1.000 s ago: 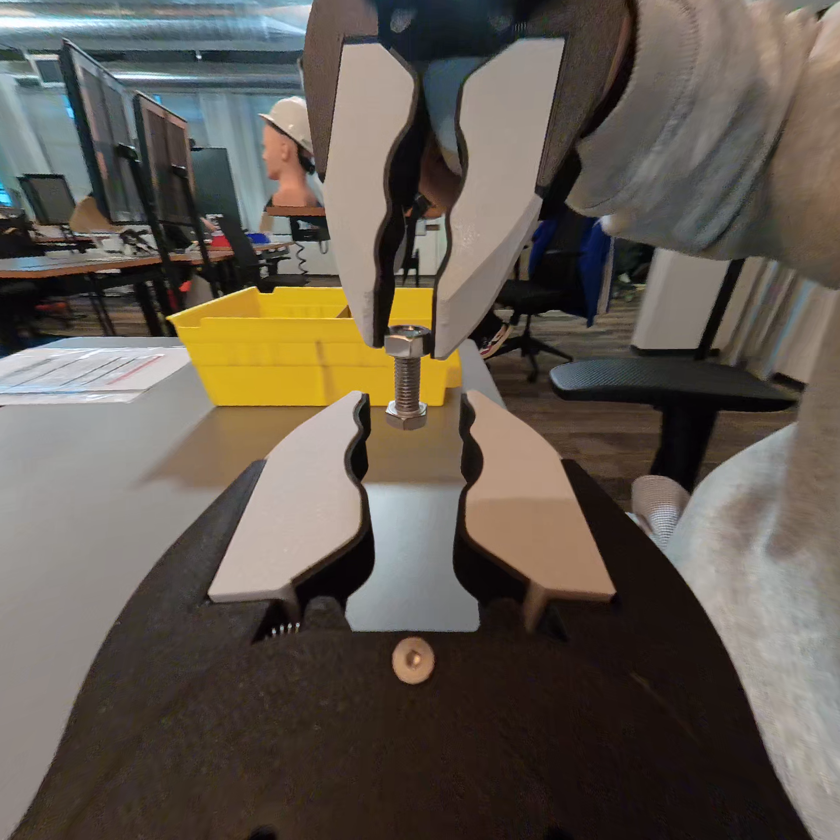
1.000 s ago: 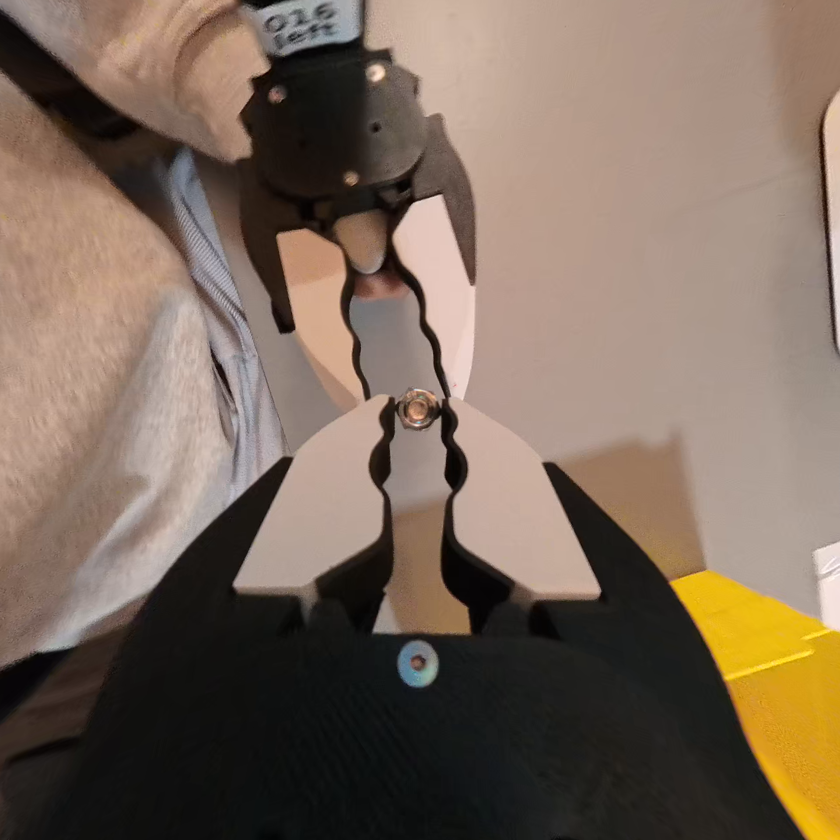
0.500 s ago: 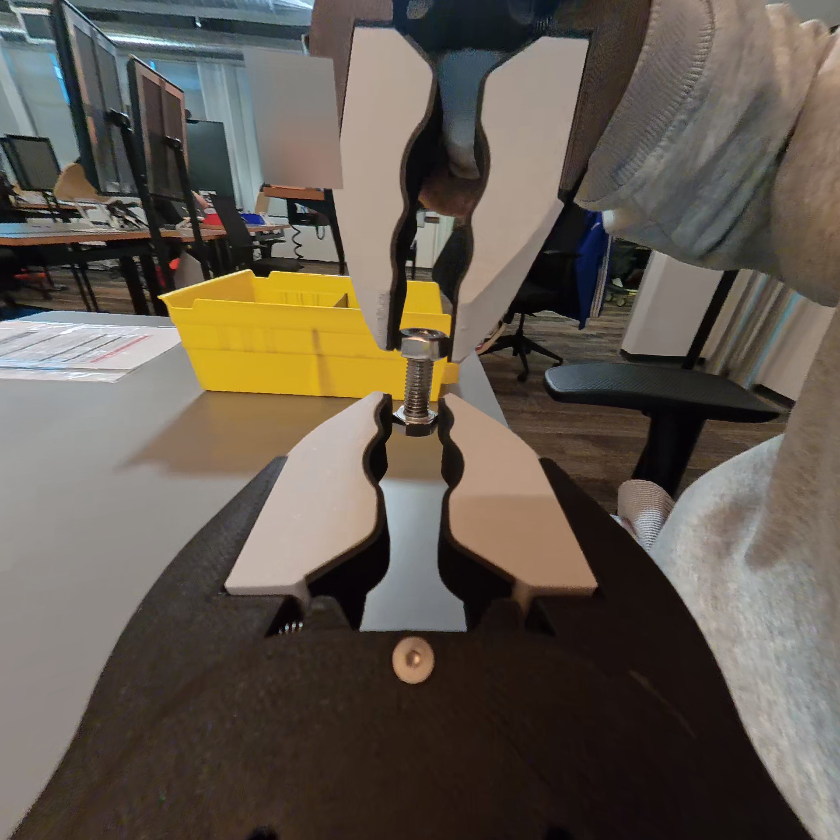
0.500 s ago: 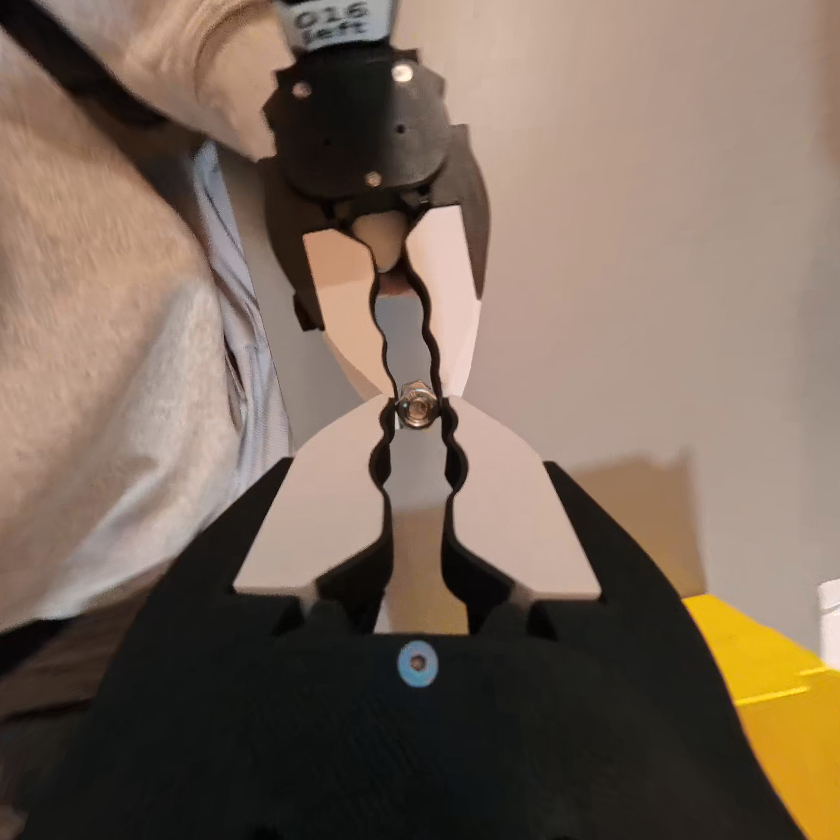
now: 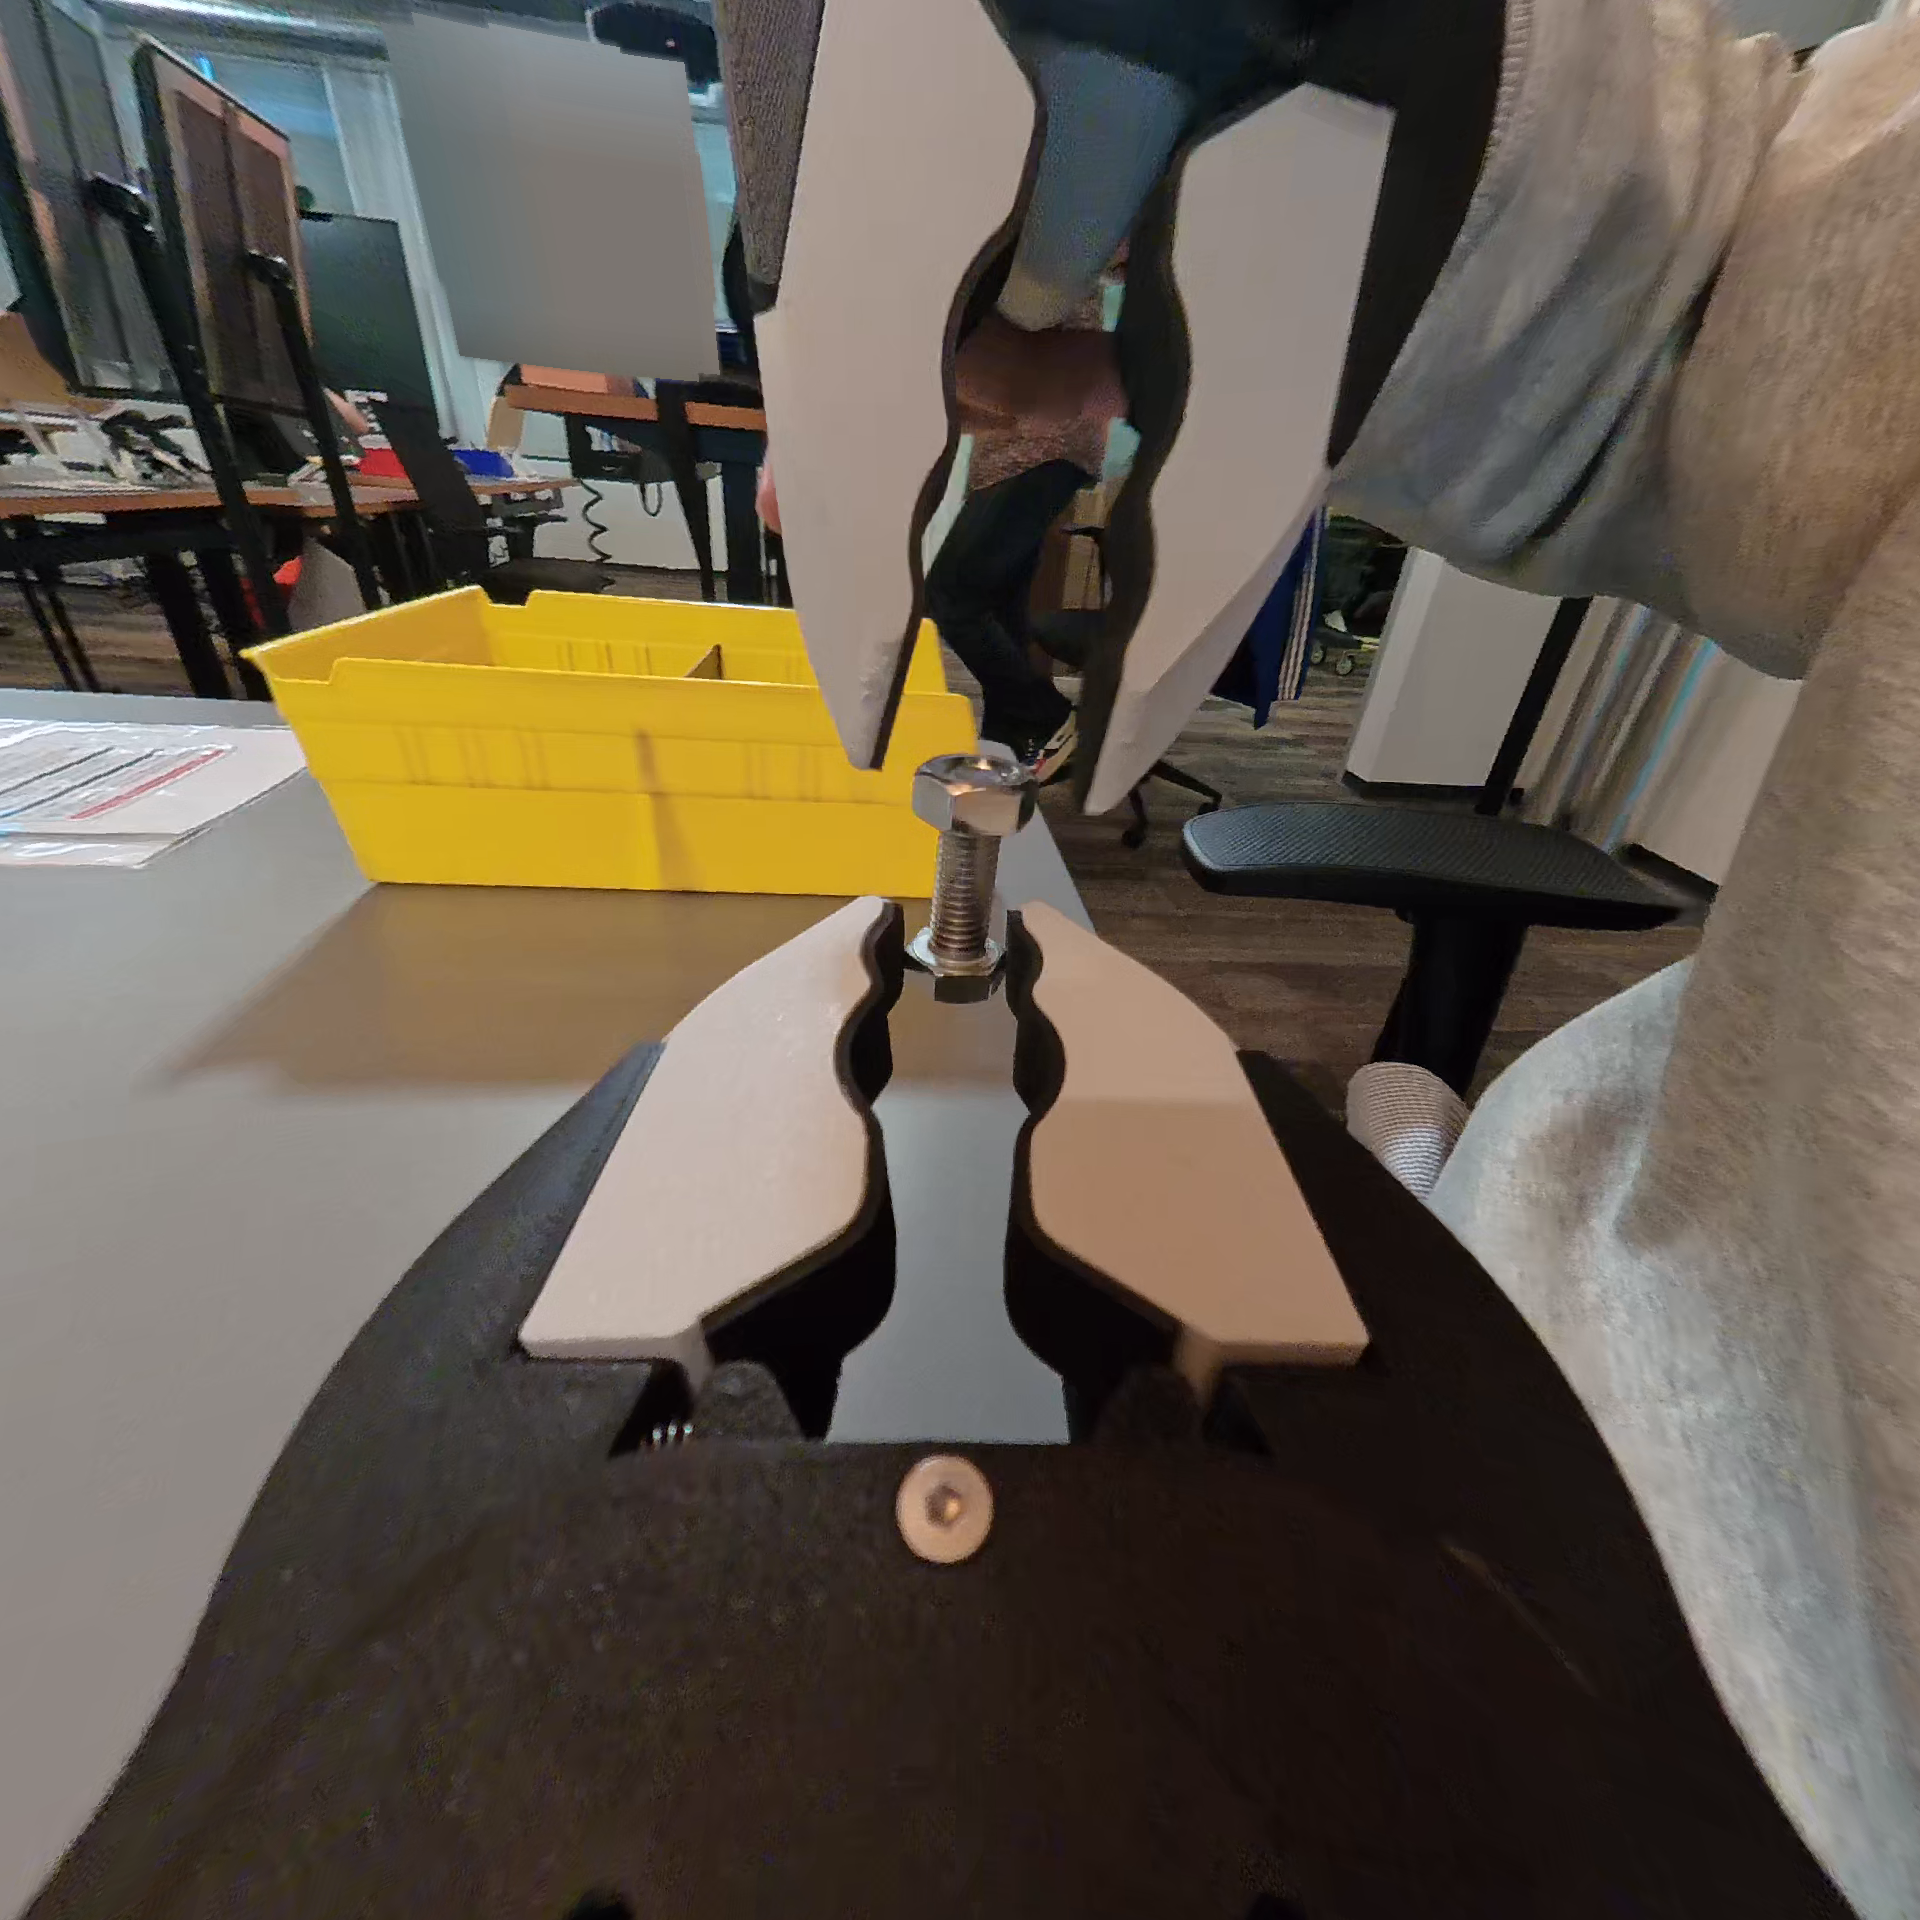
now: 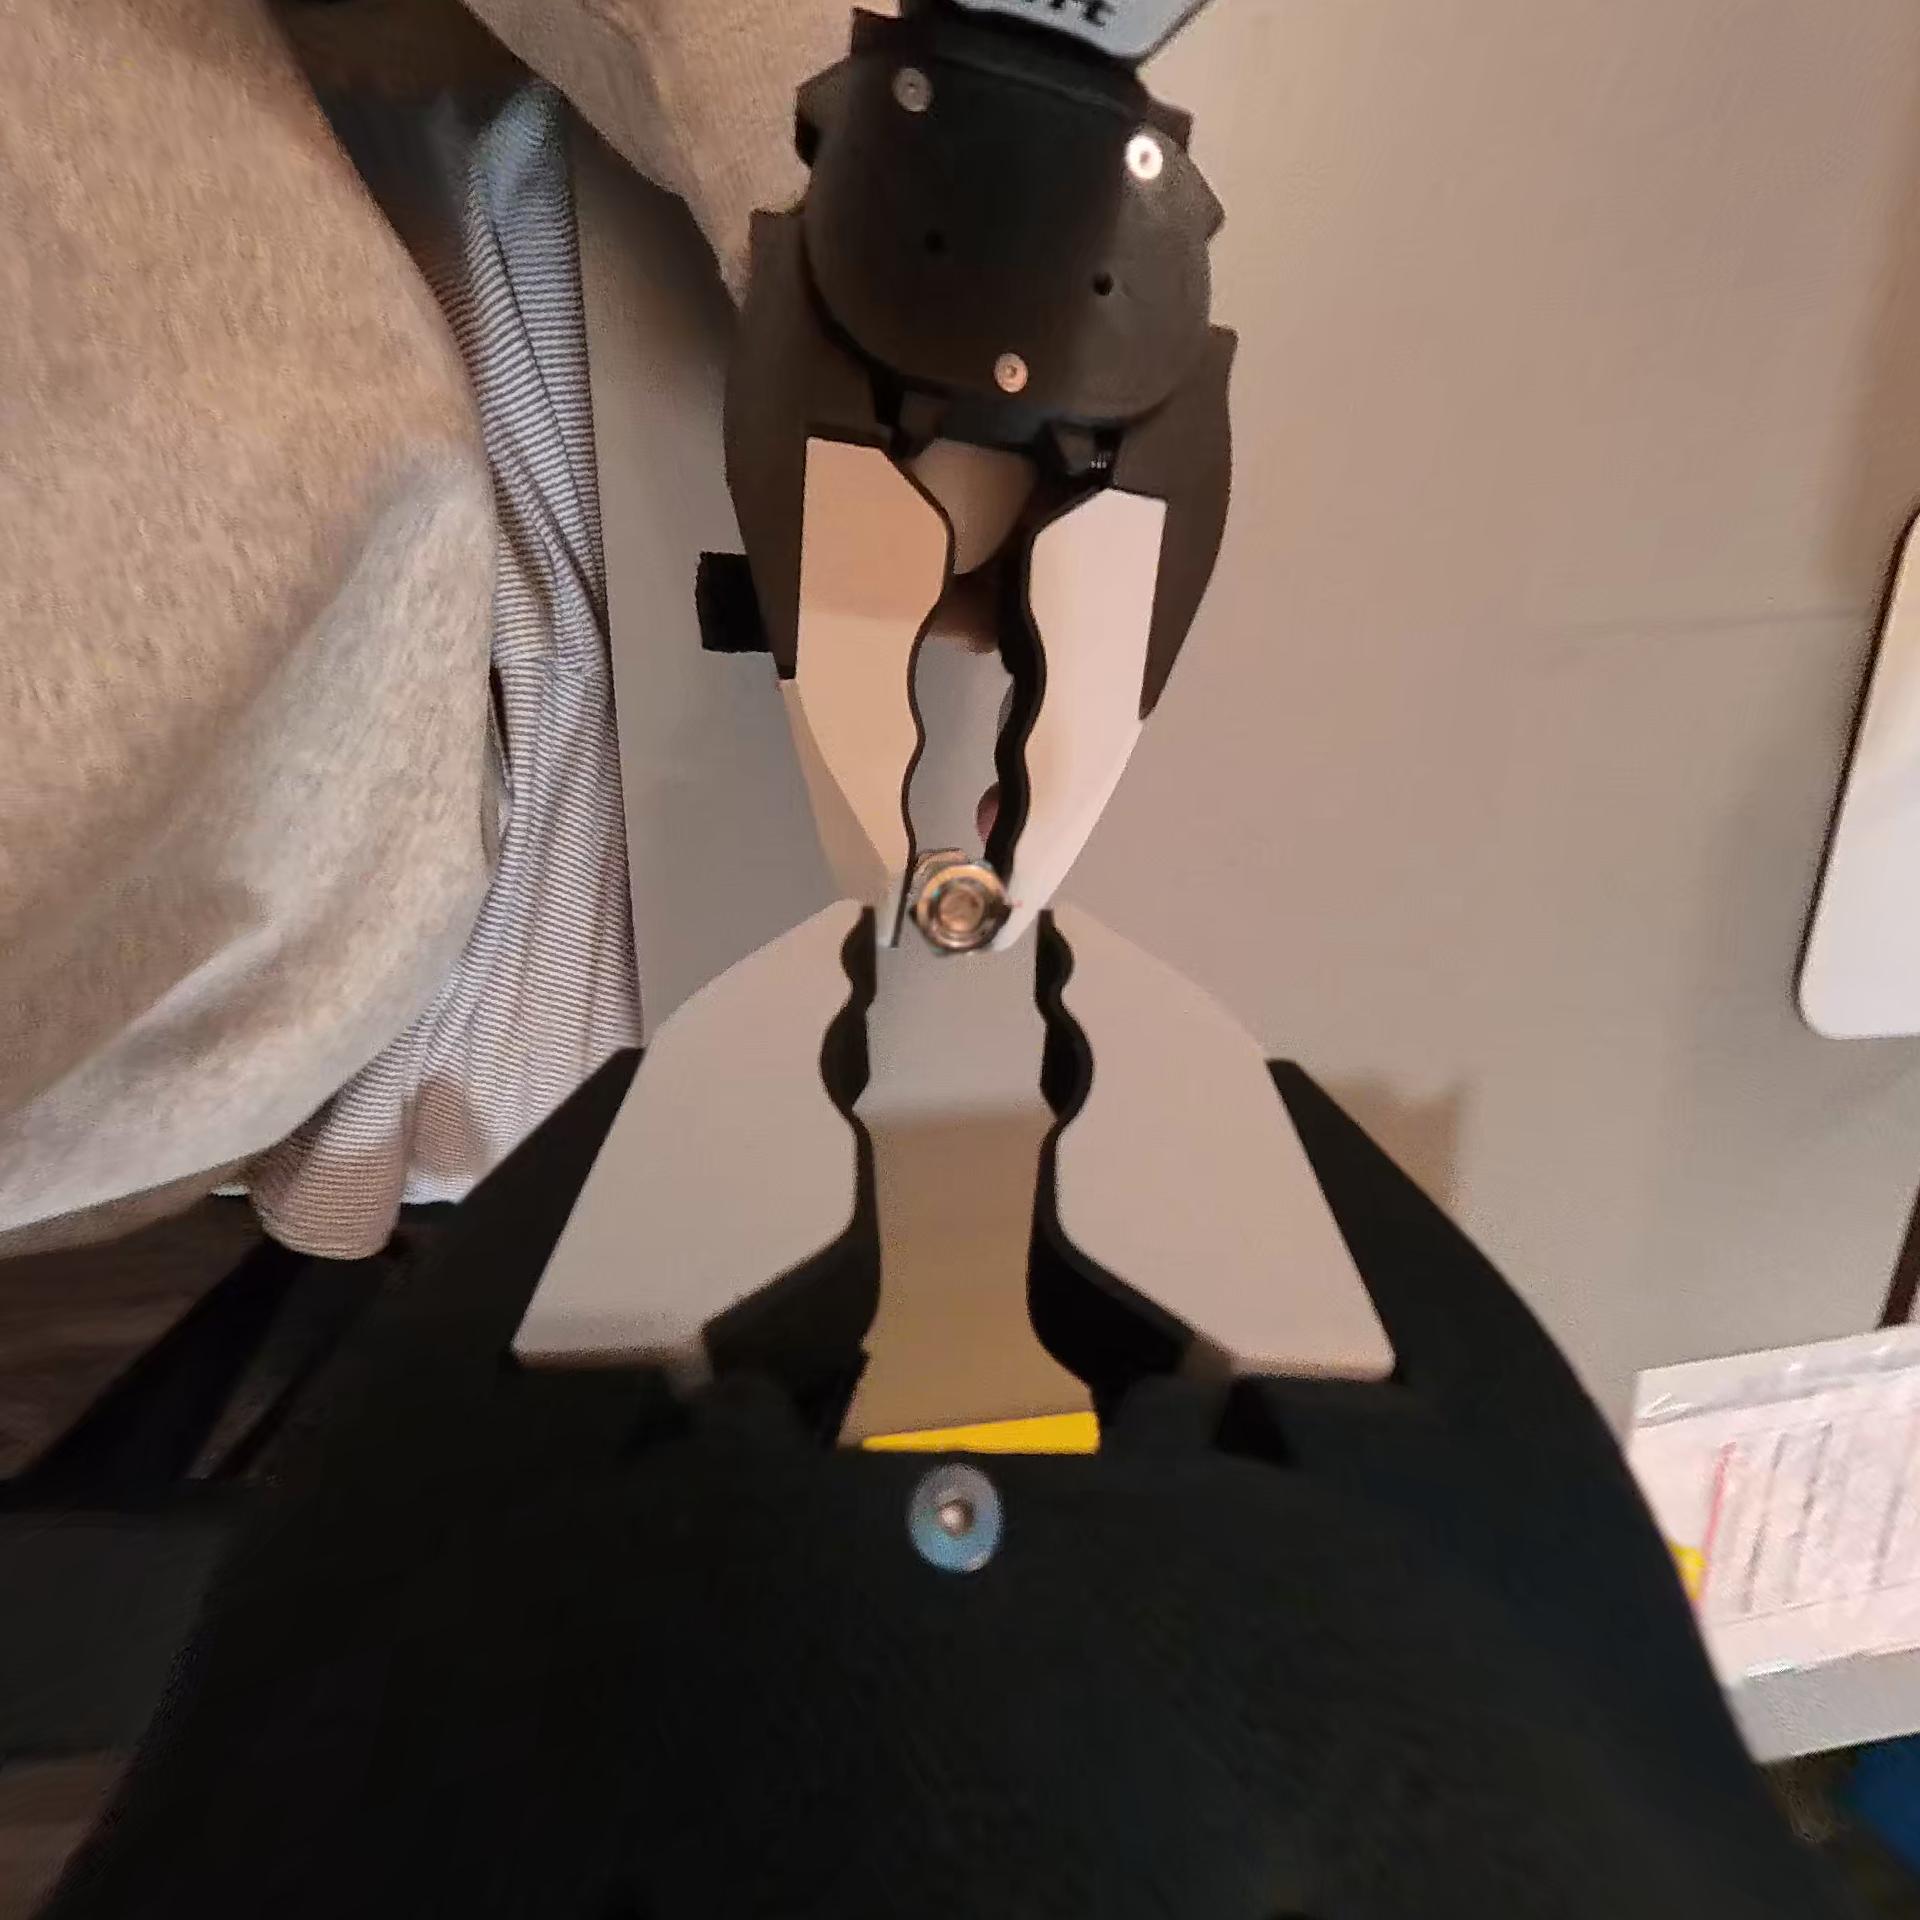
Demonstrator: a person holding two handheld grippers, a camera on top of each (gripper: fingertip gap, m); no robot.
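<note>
L gripper (image 5: 954, 935): jaws narrow, pinched on the nut (image 5: 954, 961) at the bottom of a steel hex bolt (image 5: 964, 883). The bolt stands upright, head up, carried in the air above the near corner of the desk (image 5: 208, 1143). R gripper (image 5: 987, 779) comes down from above with its jaws wide. The tips sit either side of the bolt head (image 5: 975, 795), close but not touching as far as I can tell.

Handling, my guess: small, rigid, dense for its size, nothing fragile. Smooth plated metal, so slippery. The threads give no flat seat, so the hex flats on head or nut are the spots to grab. With only the nut held, I'd expect the bolt to wobble or turn if nudged.

Views:
- L wrist: side-on, shows full shank, the thread betw. head and nut, and the gap at the head. Also a yellow bin (image 5: 582, 790) just behind, a sheet in a plastic sleeve (image 5: 94, 790) far left, and a black chair (image 5: 1434, 862) off the desk edge.
- R wrist: looks straight down the bolt axis, so head hides shank. It shows the L tips meeting the hex, which confirms the pinch. Bolt height is unreadable here.
</note>
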